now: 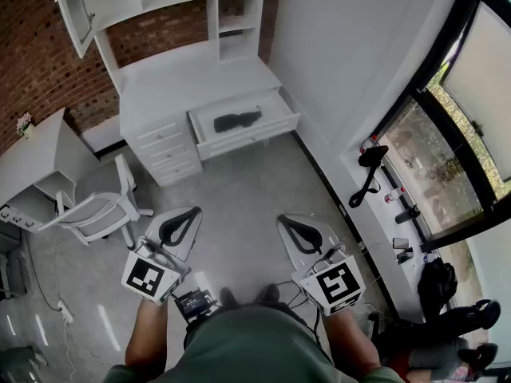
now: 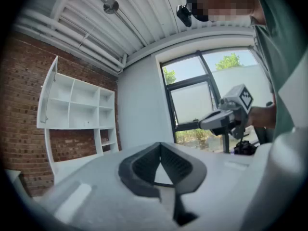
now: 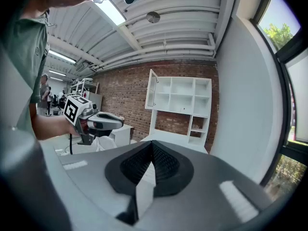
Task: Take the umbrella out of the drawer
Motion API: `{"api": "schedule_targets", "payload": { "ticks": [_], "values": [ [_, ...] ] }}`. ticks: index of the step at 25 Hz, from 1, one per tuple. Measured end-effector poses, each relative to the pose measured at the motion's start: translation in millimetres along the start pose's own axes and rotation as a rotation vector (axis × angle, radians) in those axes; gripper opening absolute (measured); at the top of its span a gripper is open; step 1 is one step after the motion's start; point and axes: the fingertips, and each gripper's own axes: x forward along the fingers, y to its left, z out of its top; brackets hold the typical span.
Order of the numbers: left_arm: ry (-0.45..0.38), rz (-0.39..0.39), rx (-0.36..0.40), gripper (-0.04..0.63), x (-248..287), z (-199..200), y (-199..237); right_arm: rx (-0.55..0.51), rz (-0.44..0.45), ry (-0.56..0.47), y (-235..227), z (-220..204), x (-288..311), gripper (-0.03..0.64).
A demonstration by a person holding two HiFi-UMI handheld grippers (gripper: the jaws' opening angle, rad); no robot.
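Head view, looking steeply down: umbrella, dark and folded short, lying lengthwise inside the open drawer of the white table, up at 12 o'clock and well apart from both grippers. Left gripper at 7 o'clock, right gripper at 5 o'clock, both low in the frame over bare floor, neither near the drawer. Pressed together, each of them, and pinching nothing (jaws closed tip to tip in both gripper views, only the room beyond). White chair at 9 o'clock, off the straight line to the drawer.

Probably a compact folding umbrella: light, with soft fabric bunched over a stiff core, so likely to give a little under the jaws and apt to slip if pinched by loose cloth alone. Thinner end pointing toward 3 o'clock, possibly the handle, though too small to tell. Best taken around the middle of the bundle or at that stiffer end, jaws spread first and set across its length, then lifted straight up clear of the drawer wall. By the look of things, task not yet begun.
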Motion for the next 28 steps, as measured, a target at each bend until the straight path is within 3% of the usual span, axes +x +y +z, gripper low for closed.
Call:
{"api": "schedule_targets", "payload": {
  "ticks": [23, 28],
  "values": [
    [-0.028, -0.061, -0.024, 0.002, -16, -18, 30, 0.047, -0.029, -0.010, 25, 6, 33, 0.005],
    [-0.021, -0.075, -0.030, 0.002, -1, -16, 37, 0.047, -0.043, 0.001, 7, 8, 39, 0.005]
  ]
}}
